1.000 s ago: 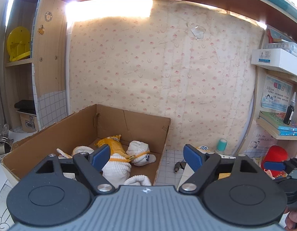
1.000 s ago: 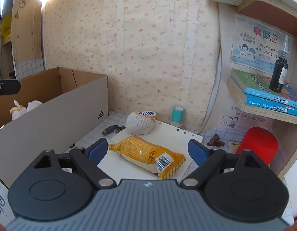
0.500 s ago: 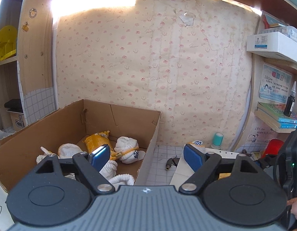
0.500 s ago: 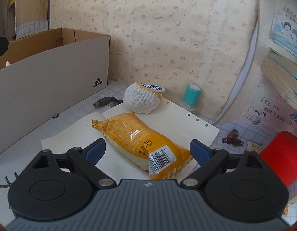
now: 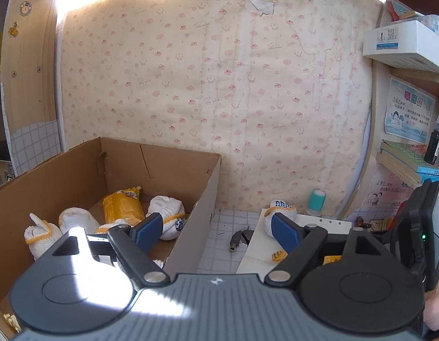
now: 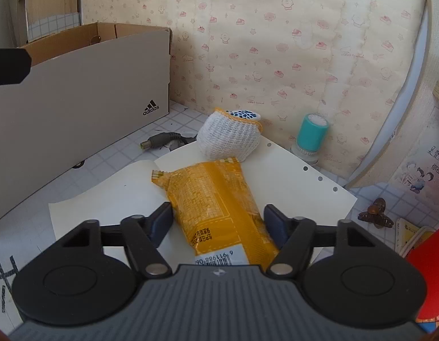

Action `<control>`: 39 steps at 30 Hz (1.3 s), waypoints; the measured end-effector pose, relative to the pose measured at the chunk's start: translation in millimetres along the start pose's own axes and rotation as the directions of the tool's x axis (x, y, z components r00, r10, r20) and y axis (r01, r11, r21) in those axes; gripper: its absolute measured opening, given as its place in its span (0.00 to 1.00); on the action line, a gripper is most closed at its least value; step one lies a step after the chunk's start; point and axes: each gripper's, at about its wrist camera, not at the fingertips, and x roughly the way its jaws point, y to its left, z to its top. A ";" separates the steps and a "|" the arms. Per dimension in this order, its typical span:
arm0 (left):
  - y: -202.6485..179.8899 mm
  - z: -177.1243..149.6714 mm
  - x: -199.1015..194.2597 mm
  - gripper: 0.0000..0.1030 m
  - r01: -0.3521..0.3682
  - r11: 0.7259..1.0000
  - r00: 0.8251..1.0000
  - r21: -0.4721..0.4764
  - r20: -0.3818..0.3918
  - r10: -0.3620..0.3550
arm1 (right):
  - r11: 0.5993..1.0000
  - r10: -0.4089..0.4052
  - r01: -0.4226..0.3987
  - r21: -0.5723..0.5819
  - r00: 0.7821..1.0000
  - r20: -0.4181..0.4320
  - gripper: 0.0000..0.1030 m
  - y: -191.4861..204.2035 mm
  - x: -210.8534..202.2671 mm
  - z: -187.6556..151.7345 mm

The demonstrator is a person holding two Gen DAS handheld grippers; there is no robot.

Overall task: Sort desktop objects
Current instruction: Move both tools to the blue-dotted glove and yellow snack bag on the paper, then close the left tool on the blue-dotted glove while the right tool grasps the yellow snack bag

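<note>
On the white sheet of paper point(image 6: 111, 196) at the right side of the desk, the right gripper point(image 6: 218, 221) straddles a yellow snack packet point(image 6: 216, 207). Its jaws are closing with the packet between them; both blue pads sit right against the wrapper's sides, though a firm squeeze cannot be told. The packet lies lengthwise, barcode end toward the camera. Just beyond its far end, a rolled white glove point(image 6: 229, 137) rests on the paper's far edge. A teal stamp point(image 6: 310, 135) stands near the wall, and a brown hair clip point(image 6: 374, 213) lies off the paper's right corner. A grey plug point(image 6: 159, 140) lies between the paper and the cardboard box point(image 6: 86, 93).

The left gripper point(image 5: 216, 231) hangs over the box's right wall, jaws wide apart and holding nothing. Inside the box point(image 5: 77, 170) lie another yellow packet point(image 5: 122, 207) and several rolled white gloves point(image 5: 74, 220).
</note>
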 end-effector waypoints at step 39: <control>-97.4 -27.3 133.7 0.80 0.045 0.991 0.997 0.123 -0.068 -0.037 | 0.989 -0.074 0.062 0.135 0.993 0.087 0.54 -28.9 -91.0 -56.2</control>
